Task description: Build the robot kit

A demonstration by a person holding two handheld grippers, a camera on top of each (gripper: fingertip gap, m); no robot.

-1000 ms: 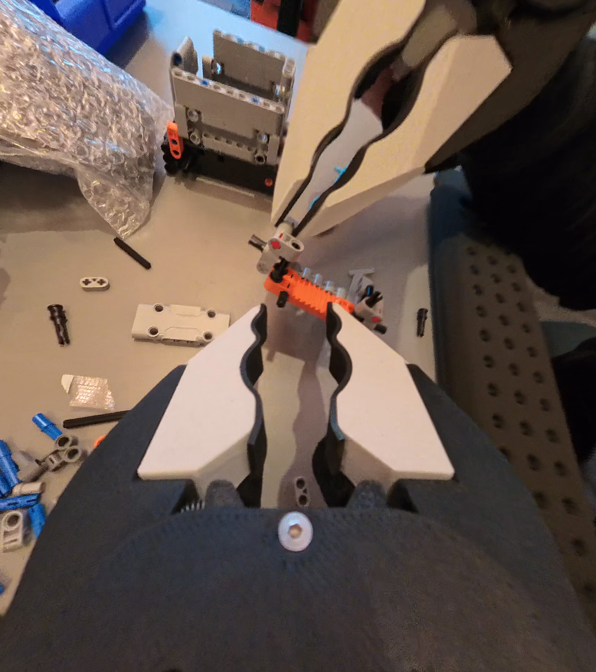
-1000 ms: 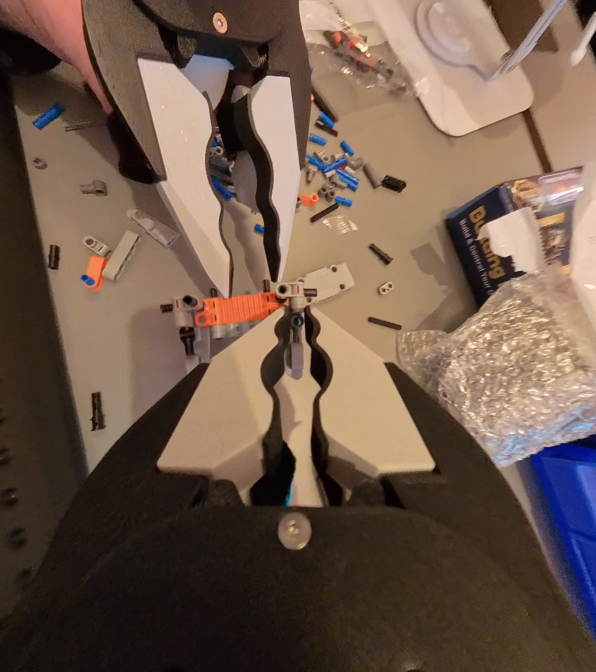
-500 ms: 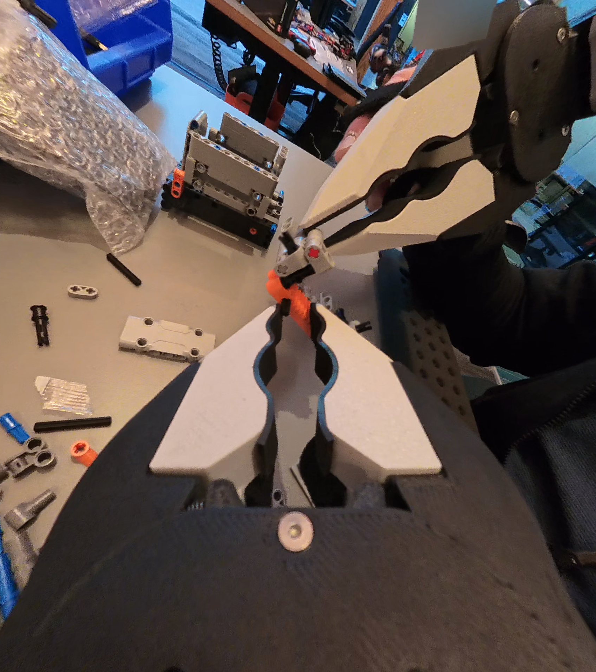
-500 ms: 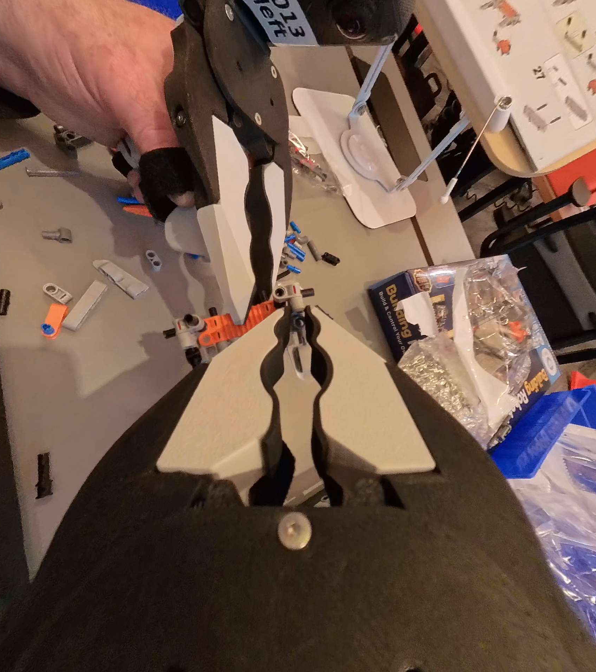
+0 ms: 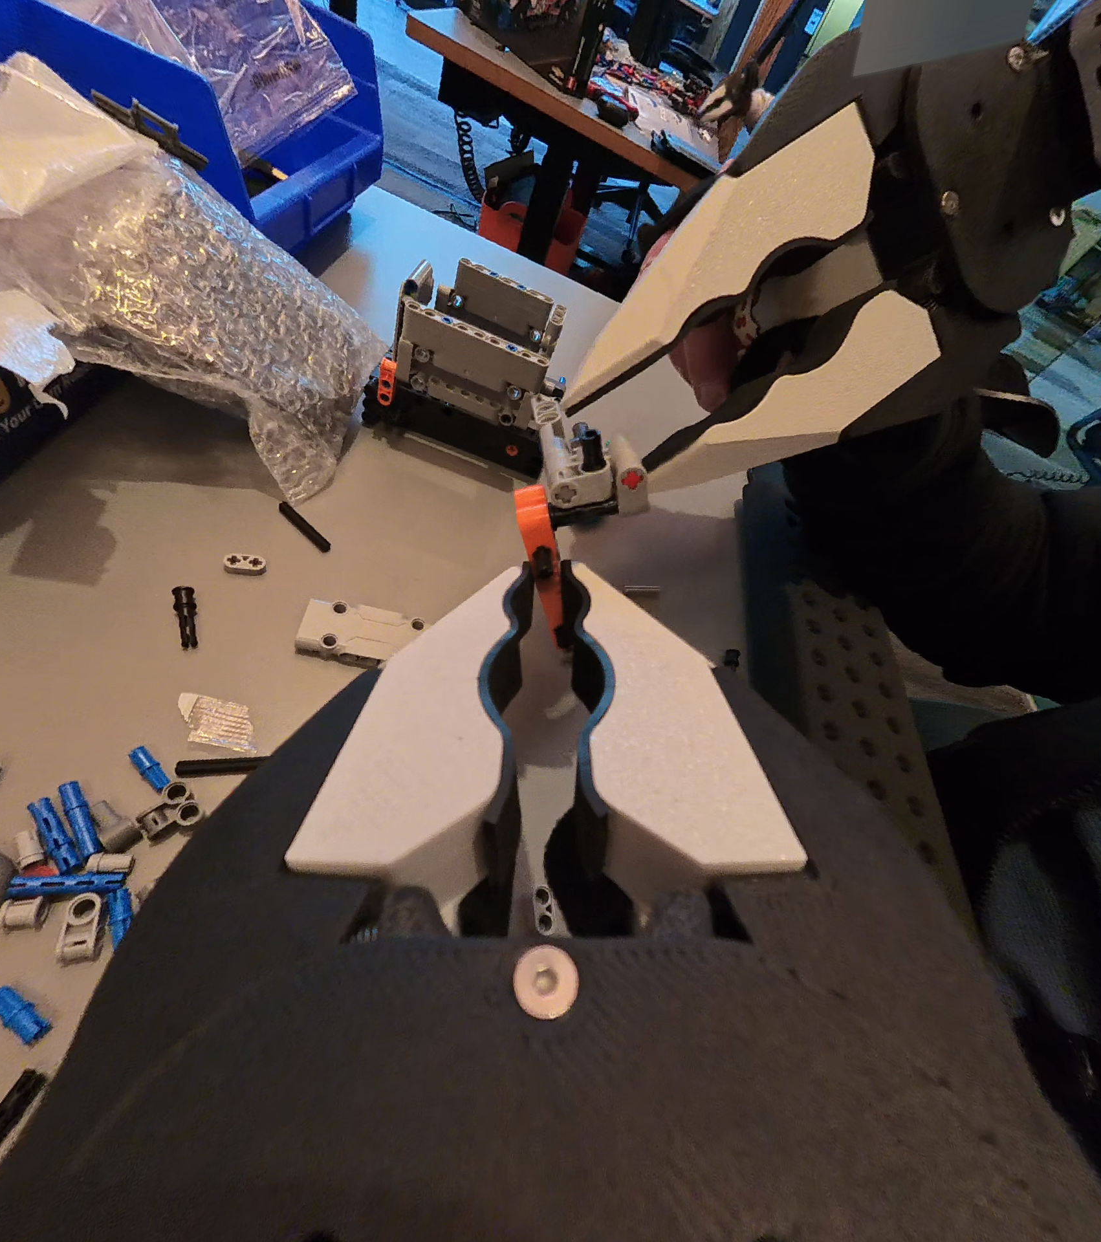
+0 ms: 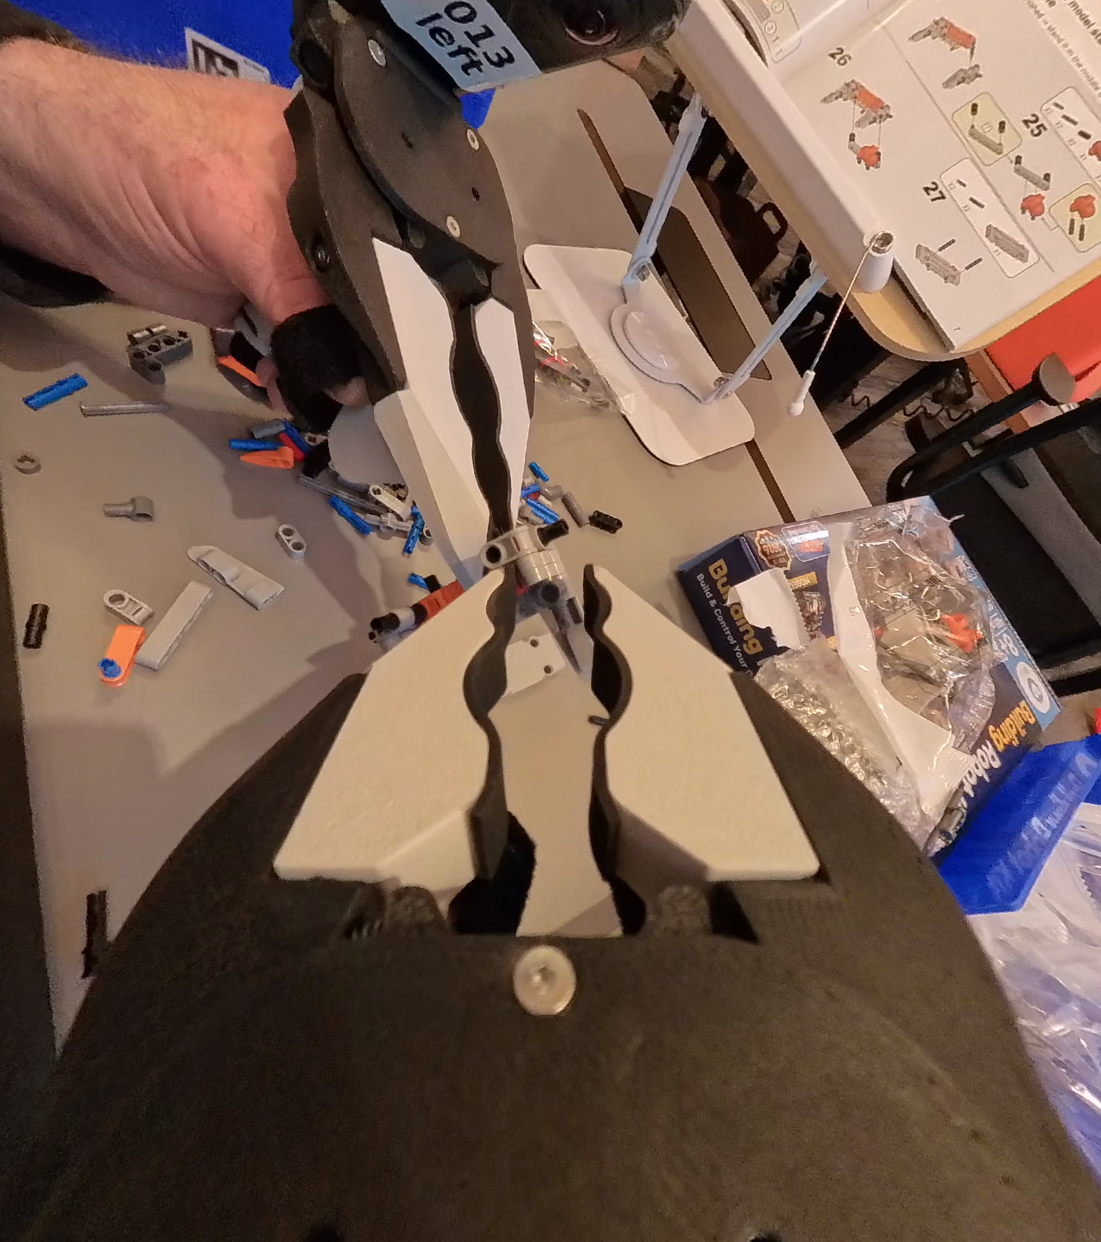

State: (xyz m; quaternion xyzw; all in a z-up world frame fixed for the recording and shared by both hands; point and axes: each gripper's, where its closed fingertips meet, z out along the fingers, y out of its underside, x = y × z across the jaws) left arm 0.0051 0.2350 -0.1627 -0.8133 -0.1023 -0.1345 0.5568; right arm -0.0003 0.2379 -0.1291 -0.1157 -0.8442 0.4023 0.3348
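In the left wrist view my left gripper (image 5: 544,579) is shut on an orange beam (image 5: 538,537) with black pins and holds it upright above the grey table (image 5: 97,638). A grey connector cluster (image 5: 585,474) with a red axle end sits on the beam's top. My right gripper (image 5: 605,433) reaches in from the upper right, its jaws apart around that cluster. In the right wrist view my right gripper (image 6: 544,576) is open, with the grey cluster (image 6: 531,548) between its tips and a gap on the right side. The left gripper (image 6: 499,527) comes down from above.
A grey and black built model (image 5: 474,349) stands behind. Bubble wrap (image 5: 198,302), a dark blue box (image 6: 756,605) and a blue bin (image 5: 306,134) lie nearby. Loose blue, grey and black pieces (image 5: 64,847) are scattered about. An instruction booklet (image 6: 971,134) stands on a white holder (image 6: 642,349). A perforated dark mat (image 5: 837,672) lies at the table edge.
My left gripper closed on the orange beam and lifted the assembly off the table. My right gripper, earlier shut on the grey cluster, has opened its jaws around it.
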